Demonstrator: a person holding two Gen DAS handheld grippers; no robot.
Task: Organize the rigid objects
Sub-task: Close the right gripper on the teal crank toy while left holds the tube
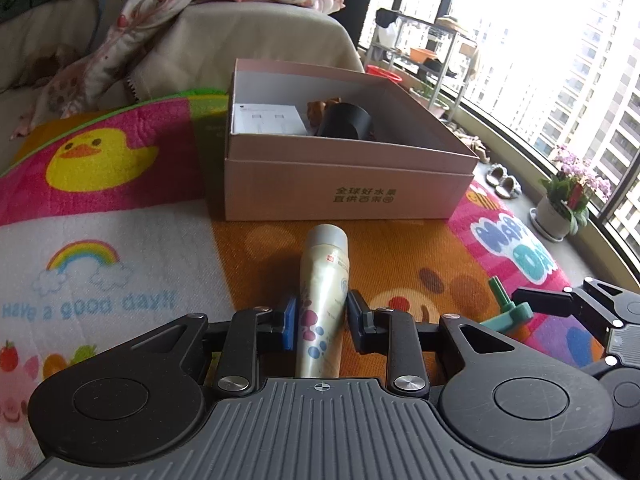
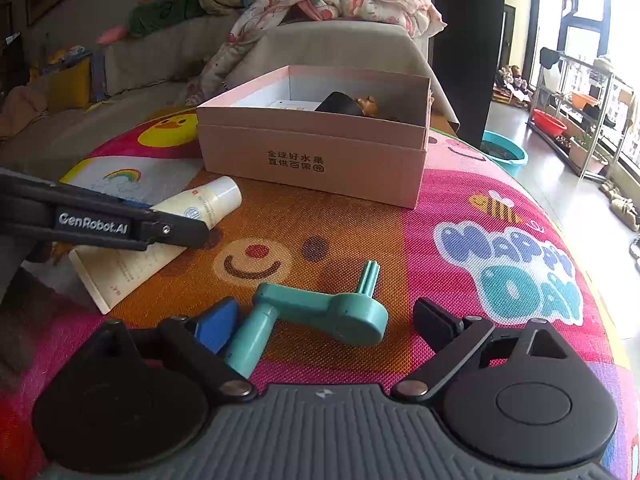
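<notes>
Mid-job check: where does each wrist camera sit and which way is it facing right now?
Left wrist: on the left gripper, angled down at the mat; jaws closed on the cream tube, pink box ahead.
Right wrist: on the right gripper, angled down; open jaws around the teal crank.
Shared: box, tube, crank, each other's gripper.

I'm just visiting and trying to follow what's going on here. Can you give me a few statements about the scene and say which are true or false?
1. The left gripper is closed on the cream tube. True.
2. The right gripper has clamped the teal crank handle. False: its jaws stand wide open around it.
3. The pink box is empty. False: it holds a black cylinder, a white box and a brown object.
4. Everything sits on a colourful cartoon mat. True.
</notes>
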